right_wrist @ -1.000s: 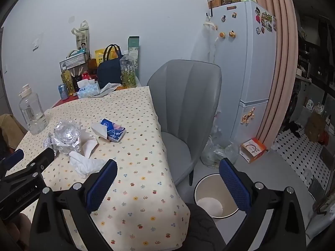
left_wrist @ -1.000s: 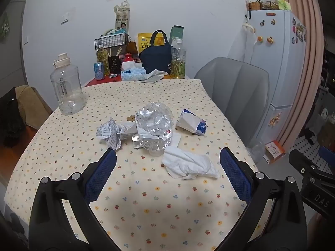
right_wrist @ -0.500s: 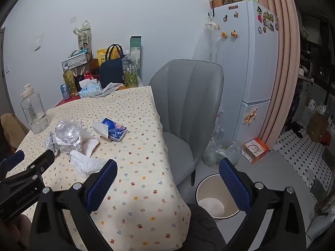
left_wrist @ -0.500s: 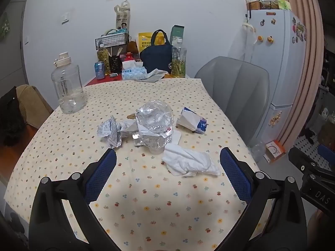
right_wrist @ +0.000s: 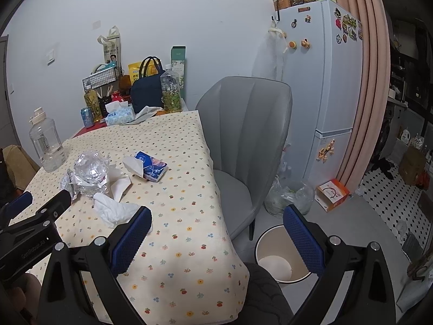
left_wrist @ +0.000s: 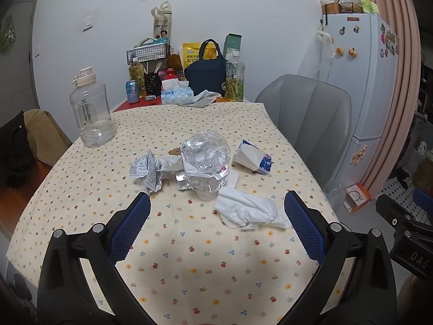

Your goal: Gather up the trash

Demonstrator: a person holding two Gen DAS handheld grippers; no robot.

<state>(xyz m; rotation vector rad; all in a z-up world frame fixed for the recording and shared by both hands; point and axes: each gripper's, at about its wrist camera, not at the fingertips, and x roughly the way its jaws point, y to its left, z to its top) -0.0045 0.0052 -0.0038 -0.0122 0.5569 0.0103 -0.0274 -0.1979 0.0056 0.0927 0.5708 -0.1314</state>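
Note:
Trash lies mid-table on the flowered cloth [left_wrist: 189,265]: a crushed clear plastic bottle [left_wrist: 205,162], a crumpled printed paper [left_wrist: 147,169], a white tissue [left_wrist: 249,212] and a torn blue tissue pack [left_wrist: 253,158]. My left gripper [left_wrist: 216,216] is open and empty, above the table, just short of the tissue and bottle. My right gripper [right_wrist: 217,226] is open and empty over the table's right edge. The bottle [right_wrist: 90,170], tissue [right_wrist: 116,211] and pack [right_wrist: 150,166] lie to its left. A white trash bin [right_wrist: 280,254] stands on the floor below.
A grey chair [right_wrist: 249,135] stands at the table's right side. A large water jug [left_wrist: 90,111] stands at the left. A navy bag [left_wrist: 207,74], bottles, a can and a tissue box [left_wrist: 176,94] crowd the far end. A fridge [right_wrist: 322,81] and floor clutter are at the right.
Both views have shifted slightly; the trash sits a little lower and nearer in the left wrist view. Nothing was grasped.

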